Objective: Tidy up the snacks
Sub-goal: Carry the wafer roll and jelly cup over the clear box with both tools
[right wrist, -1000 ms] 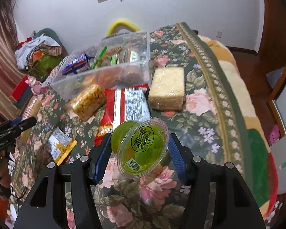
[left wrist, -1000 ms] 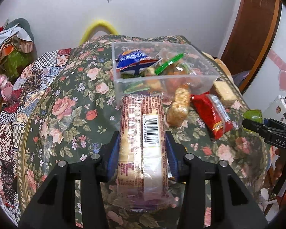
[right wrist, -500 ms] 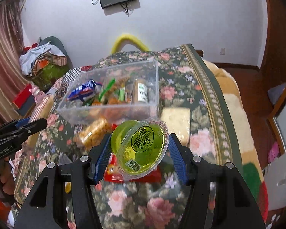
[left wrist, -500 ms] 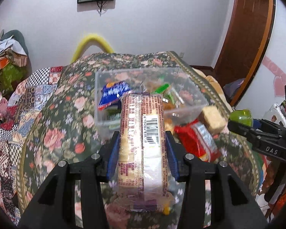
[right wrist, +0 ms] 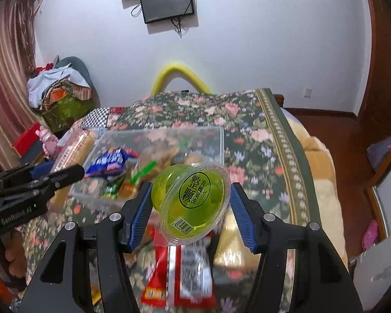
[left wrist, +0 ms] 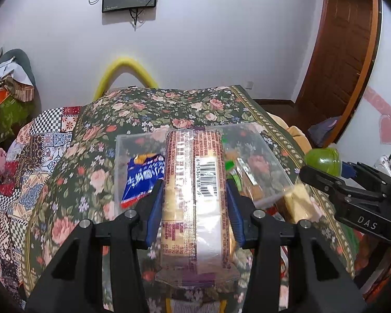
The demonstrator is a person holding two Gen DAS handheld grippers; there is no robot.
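Both grippers [left wrist: 194,206] [right wrist: 191,215] have risen toward the bin [right wrist: 153,140].

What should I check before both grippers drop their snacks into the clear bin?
1. Left gripper clamps the biscuit pack: ok.
2. Right gripper clamps the green jelly cup: ok.
3. Jelly cup upright: not ok, it sits tilted.
4. Clear bin open on top, no lid: ok.
5. Free room in the bin: ok, its right part looks bare.
6. Grippers apart from each other: ok.
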